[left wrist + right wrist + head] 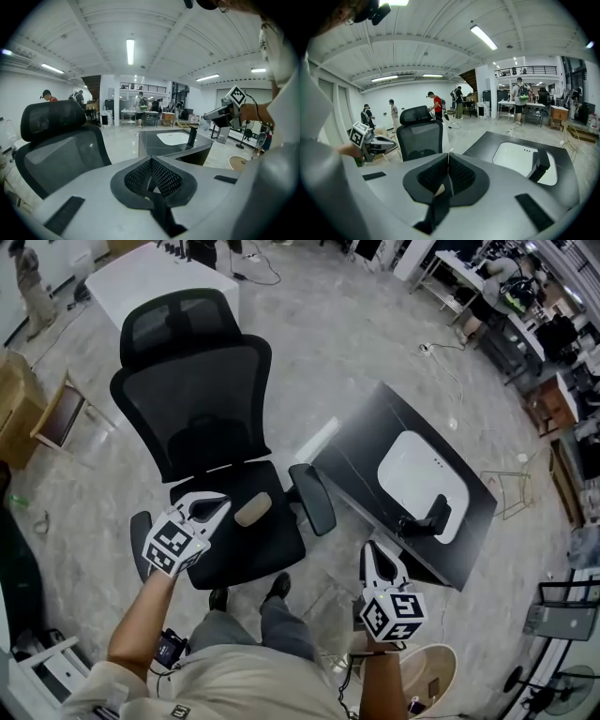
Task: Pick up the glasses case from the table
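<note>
A dark table stands to the right of a black office chair. On it lies a white mat, and a black angled object, possibly an open glasses case, stands at the mat's near edge; it also shows as the black object and the black object. A beige oblong thing lies on the chair seat. My left gripper hovers over the seat beside it, jaws shut and empty. My right gripper hangs just short of the table's near edge, shut and empty.
The chair's armrest sits between seat and table. A round wooden stool is by my right arm. Workbenches, a white table, cardboard and cables ring the grey floor. People stand far off in both gripper views.
</note>
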Tool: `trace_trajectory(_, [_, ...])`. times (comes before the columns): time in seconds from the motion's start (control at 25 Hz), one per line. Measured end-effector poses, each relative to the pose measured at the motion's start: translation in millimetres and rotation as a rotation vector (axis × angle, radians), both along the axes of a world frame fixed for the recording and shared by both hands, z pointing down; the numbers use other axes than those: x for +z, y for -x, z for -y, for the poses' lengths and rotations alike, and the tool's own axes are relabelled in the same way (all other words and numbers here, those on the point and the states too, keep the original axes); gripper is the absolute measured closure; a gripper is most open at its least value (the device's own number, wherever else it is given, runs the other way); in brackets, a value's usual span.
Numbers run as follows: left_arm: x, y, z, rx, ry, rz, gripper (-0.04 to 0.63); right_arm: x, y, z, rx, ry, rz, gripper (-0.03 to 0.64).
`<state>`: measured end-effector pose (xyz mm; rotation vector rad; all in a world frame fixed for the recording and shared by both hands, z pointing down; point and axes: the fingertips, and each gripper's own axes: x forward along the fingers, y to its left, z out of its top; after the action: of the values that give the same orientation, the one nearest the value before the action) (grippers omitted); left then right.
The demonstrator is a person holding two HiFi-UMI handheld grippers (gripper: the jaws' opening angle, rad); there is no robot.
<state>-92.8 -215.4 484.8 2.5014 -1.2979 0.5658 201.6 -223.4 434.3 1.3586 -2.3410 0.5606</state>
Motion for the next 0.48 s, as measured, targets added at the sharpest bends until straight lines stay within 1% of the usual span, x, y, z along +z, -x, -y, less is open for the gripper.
trace_trajectory(0.32, [79.8, 4.9, 26.8, -0.005, 0.116, 0.016, 0.58, 43.2, -2.1, 16.5, 0.007, 0.064, -0.013, 0.595])
trace_trajectory(0.48, [113.5, -0.2, 33.3, 0.0, 0.177, 0.008, 0.58, 64.5, -8.7, 15.8, 0.018, 0.097, -0.022, 0.595])
